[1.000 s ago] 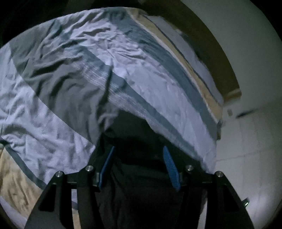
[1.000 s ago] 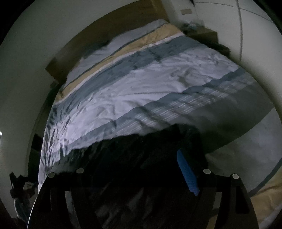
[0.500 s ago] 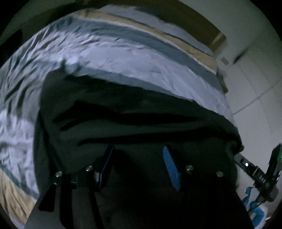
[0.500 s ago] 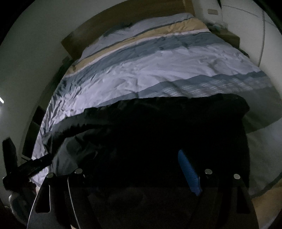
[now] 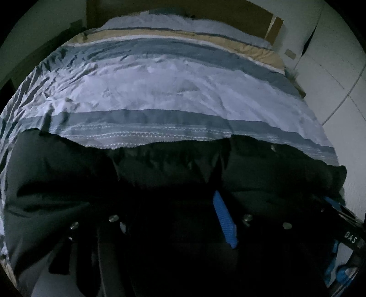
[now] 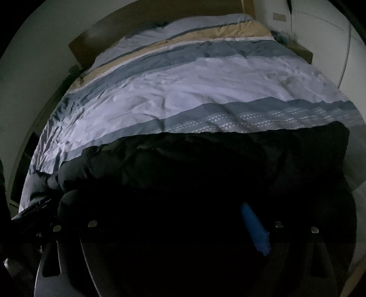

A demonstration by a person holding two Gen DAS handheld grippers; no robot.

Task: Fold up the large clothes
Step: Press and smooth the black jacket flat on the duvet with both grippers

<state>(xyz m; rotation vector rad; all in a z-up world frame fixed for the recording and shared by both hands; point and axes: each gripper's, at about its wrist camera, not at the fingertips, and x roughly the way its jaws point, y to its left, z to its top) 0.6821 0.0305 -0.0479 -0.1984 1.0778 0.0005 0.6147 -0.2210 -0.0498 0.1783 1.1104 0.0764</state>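
Note:
A large black garment (image 5: 160, 178) lies spread across the near part of the bed and fills the lower half of both views; it also shows in the right wrist view (image 6: 194, 164). My left gripper (image 5: 173, 219) sits low over the garment, jaws apart, with dark cloth between and over them; only its right blue pad (image 5: 225, 224) shows. My right gripper (image 6: 183, 230) is likewise buried in the garment, with one blue pad (image 6: 255, 228) visible. Whether either grips the cloth cannot be told.
The bed carries a striped cover (image 5: 171, 91) in white, grey-blue and tan, seen too in the right wrist view (image 6: 194, 86). A wooden headboard (image 5: 205, 13) and pale walls stand behind. The other gripper's frame (image 5: 343, 230) shows at the right edge.
The black garment has been swung out and spread across the near bed; it was bunched between the jaws before. Both views have turned toward the headboard.

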